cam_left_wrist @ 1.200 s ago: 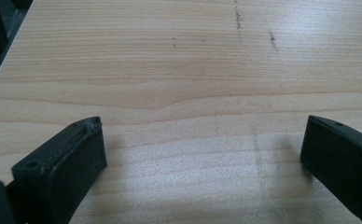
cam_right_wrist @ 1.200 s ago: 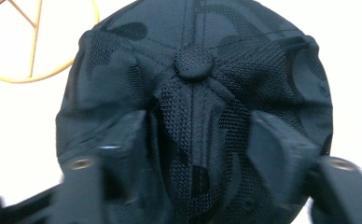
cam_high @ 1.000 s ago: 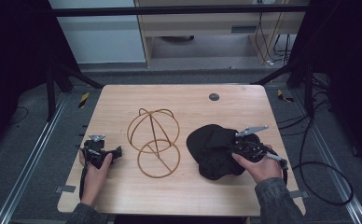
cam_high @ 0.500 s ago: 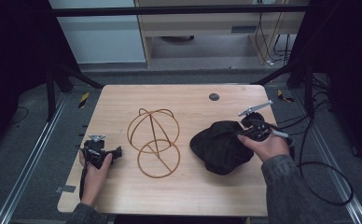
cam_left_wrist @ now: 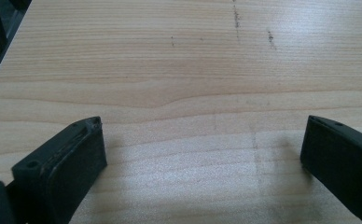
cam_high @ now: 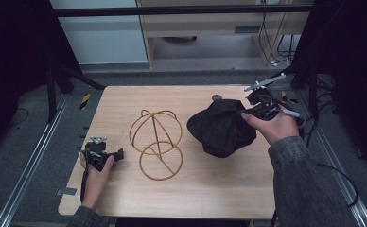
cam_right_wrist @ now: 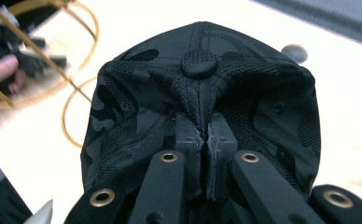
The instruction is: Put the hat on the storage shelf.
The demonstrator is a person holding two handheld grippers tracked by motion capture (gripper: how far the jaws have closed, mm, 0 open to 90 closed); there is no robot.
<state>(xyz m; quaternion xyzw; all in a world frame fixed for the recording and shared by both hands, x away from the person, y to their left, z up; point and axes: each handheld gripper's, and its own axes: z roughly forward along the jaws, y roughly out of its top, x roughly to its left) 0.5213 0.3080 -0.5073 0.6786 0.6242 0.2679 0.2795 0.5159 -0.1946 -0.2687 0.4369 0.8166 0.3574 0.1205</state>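
A black camouflage-pattern cap (cam_high: 222, 127) hangs above the right half of the wooden table (cam_high: 210, 194), pinched by its crown. My right gripper (cam_high: 246, 112) is shut on a fold of the cloth just below the top button, and in the right gripper view the cap (cam_right_wrist: 198, 93) drapes over the closed right gripper (cam_right_wrist: 204, 135). A gold wire stand (cam_high: 155, 142) made of hoops sits mid-table, left of the cap. My left gripper (cam_high: 119, 155) rests near the table's left edge, open; in the left gripper view the left gripper (cam_left_wrist: 202, 149) has bare wood between its jaws.
A small dark round disc (cam_high: 216, 98) lies near the table's far edge, behind the cap. Metal rails run along both sides of the table, and cables trail off at the right. The wire stand (cam_right_wrist: 39, 42) sits between the two hands.
My right gripper has risen and moved toward the far right, lifting the cap off the table with it. The left hand and the wire stand have stayed put.
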